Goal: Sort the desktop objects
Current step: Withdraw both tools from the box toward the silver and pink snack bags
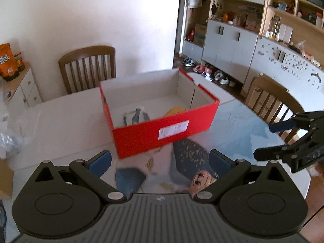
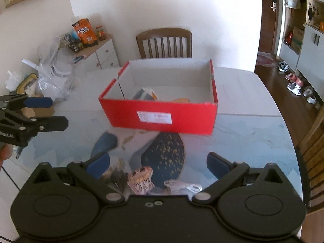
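An open red cardboard box (image 1: 162, 133) stands on the table; it also shows in the right wrist view (image 2: 160, 117). Inside lie blue-handled tools (image 1: 135, 117) and a yellow-orange item (image 1: 176, 110). My left gripper (image 1: 160, 162) is open and empty, held above the table in front of the box. My right gripper (image 2: 158, 164) is open and empty, also in front of the box. A white coiled cord (image 2: 182, 186) and a small striped figure (image 2: 140, 177) lie on the table just below the right gripper. Each gripper sees the other at its side.
Wooden chairs (image 1: 88, 67) stand behind and to the right of the table (image 1: 60, 121). Clear plastic bags (image 2: 54, 77) and clutter sit at the table's left. A white side cabinet (image 2: 101, 54) holds an orange snack bag (image 2: 85, 32). Shelving and shoes line the right wall.
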{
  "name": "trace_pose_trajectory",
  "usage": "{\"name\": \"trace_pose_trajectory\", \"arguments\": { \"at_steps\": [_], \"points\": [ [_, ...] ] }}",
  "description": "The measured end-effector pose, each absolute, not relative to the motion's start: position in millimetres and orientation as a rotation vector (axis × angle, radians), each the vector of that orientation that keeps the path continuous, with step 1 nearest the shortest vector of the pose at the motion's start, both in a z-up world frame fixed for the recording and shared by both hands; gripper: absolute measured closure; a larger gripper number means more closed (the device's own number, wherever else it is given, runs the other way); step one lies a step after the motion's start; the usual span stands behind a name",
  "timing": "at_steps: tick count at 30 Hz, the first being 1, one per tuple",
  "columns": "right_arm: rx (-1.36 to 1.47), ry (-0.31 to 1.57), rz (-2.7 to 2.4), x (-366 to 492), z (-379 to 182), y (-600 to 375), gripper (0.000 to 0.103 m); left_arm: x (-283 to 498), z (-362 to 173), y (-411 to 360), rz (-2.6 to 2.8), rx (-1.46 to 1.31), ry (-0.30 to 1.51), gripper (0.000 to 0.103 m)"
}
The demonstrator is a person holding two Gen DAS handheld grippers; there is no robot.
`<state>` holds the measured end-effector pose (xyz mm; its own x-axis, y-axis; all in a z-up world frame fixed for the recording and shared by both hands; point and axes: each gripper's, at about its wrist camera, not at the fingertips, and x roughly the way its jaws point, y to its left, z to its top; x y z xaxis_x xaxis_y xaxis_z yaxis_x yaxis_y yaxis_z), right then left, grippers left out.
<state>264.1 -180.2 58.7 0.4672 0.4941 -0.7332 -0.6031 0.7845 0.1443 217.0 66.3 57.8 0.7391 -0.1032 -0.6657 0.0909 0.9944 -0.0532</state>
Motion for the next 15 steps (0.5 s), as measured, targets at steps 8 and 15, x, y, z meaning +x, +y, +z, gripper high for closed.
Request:
{"name": "trace_pose_trajectory", "arguments": {
  "at_steps": [8,15],
  "points": [
    [-0.127,0.867,0.640,257.8,29.7,-189.5,0.001,198.5,20.3,59.1,-0.060,-0.019,0.790,0.000],
    [-0.140,0.906,0.637,254.0,2.7,-191.6,0.001,192.8,-11.4,57.1,-0.023,-0.055,0.864,0.000]
  ]
}}
